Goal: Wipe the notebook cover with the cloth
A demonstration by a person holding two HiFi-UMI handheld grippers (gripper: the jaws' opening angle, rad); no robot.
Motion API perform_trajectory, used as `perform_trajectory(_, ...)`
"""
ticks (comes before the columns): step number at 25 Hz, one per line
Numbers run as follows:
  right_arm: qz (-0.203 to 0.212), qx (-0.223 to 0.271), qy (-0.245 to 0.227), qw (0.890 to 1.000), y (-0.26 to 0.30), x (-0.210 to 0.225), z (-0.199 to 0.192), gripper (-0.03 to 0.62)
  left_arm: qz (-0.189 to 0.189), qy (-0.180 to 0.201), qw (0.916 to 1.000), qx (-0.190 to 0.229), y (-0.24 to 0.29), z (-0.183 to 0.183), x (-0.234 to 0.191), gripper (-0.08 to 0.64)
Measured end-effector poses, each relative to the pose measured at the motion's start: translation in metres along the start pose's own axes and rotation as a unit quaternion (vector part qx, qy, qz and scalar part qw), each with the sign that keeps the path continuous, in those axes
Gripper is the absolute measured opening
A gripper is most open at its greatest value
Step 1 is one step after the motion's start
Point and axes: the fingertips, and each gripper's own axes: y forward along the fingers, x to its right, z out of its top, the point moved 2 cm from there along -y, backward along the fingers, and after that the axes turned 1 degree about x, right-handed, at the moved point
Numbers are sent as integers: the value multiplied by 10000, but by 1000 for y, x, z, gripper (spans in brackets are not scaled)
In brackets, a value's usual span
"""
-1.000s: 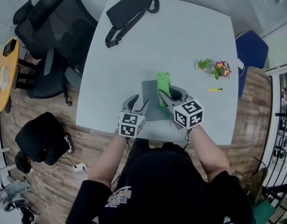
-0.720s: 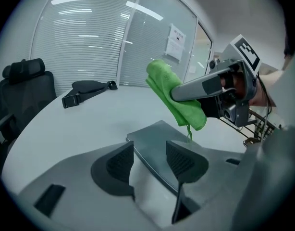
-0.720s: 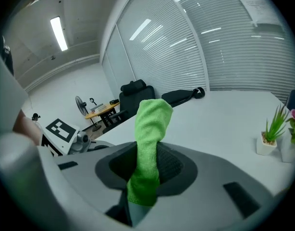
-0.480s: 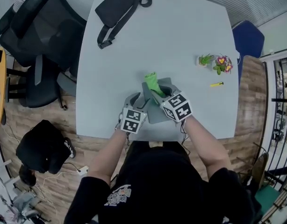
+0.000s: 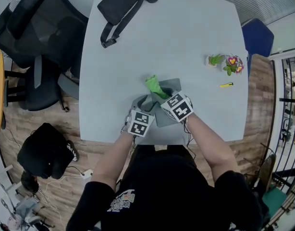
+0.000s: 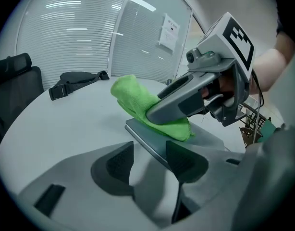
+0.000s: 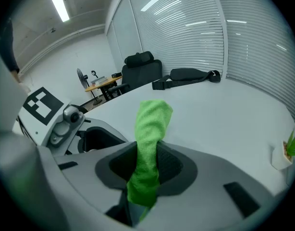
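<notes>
Your right gripper [image 7: 146, 162] is squeezed tight on the green cloth [image 6: 138, 102]. The cloth sits pinched between its two jaws, and its loose end pokes out in front of them. The low part of the cloth is pressed down on the grey notebook [image 6: 207, 131]. The loose end hangs out past the far left corner of the cover.

Your left gripper [image 6: 150, 160] is let go. Its jaws stand apart and nothing is pinched between them. It sits low by the near left corner of the notebook. That corner shows just past the jaws, close to the right one. I cannot tell if it touches.

The notebook lies flat on the white table [image 5: 186, 42], near the edge where you stand, right in front of you.

A black bag [image 5: 121, 6] lies at the far side of the table, well away from the notebook. Two little plants [image 5: 227, 63] stand off to your right, and a small yellow thing [image 5: 226, 85] lies near them
</notes>
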Motion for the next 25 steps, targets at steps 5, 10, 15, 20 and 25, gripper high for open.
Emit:
perform_trajectory(5,-24,-274,-182,9995,15,-1,-9,110,0,26,10000,-17,1,1,3,213)
perform_trajectory(10,-124,-538,-545,9970,24,-3,-11,110,-20,-5,10000,-59,0,1,2,213)
perform_trajectory(15,-92,-420,-415,9982,26,-2,-11,110,-4,28,10000,-35,-1,-1,0,212)
perform_trajectory(20,-130,-323,-286,9990,26,2,-12,110,-14,-3,10000,-57,1,-1,1,212)
perform_trajectory(25,-210,-231,0,9995,22,10,-13,110,8,24,10000,-47,0,-1,0,212)
